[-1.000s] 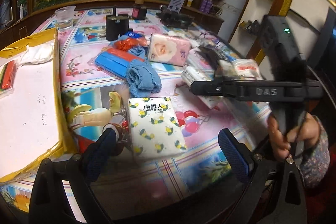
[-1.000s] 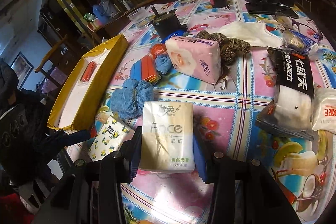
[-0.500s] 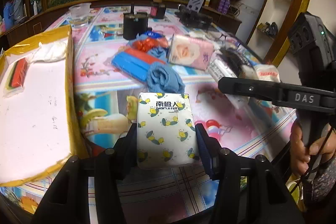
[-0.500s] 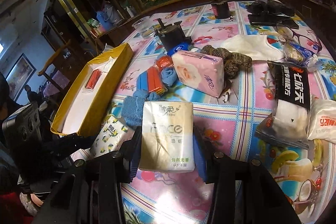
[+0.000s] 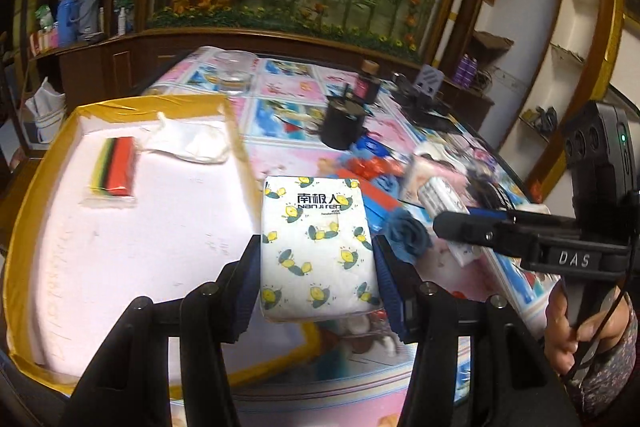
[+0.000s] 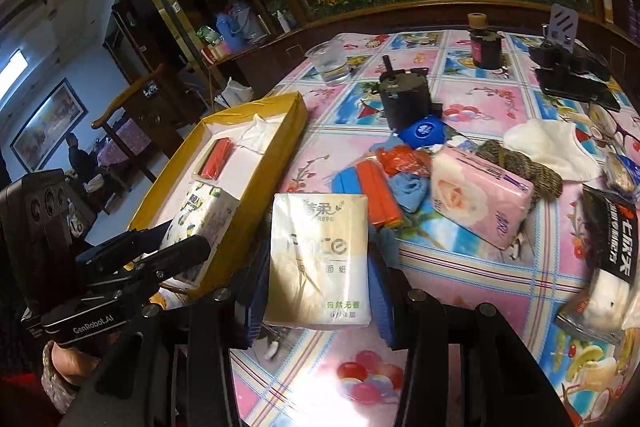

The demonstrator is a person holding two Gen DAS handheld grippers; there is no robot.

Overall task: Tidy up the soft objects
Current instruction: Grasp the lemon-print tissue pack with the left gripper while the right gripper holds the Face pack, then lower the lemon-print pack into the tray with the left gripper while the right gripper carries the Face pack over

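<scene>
With my left claw (image 5: 316, 267) clamped on the lemon-print tissue pack (image 5: 316, 247) over the yellow tray (image 5: 236, 131) and my right claw (image 6: 318, 267) squeezing the beige pack (image 6: 318, 255) above the table, either soft pack could slip.

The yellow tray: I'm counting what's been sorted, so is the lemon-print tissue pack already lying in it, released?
No: the left gripper is shut on the lemon-print tissue pack, holding it above the yellow tray.

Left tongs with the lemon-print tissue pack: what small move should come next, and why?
Probably lower and open. The left tongs grip the lemon-print tissue pack, held above the yellow-rimmed tray, where a striped cloth and a white cloth lie; bare floor beside them looks free.
</scene>
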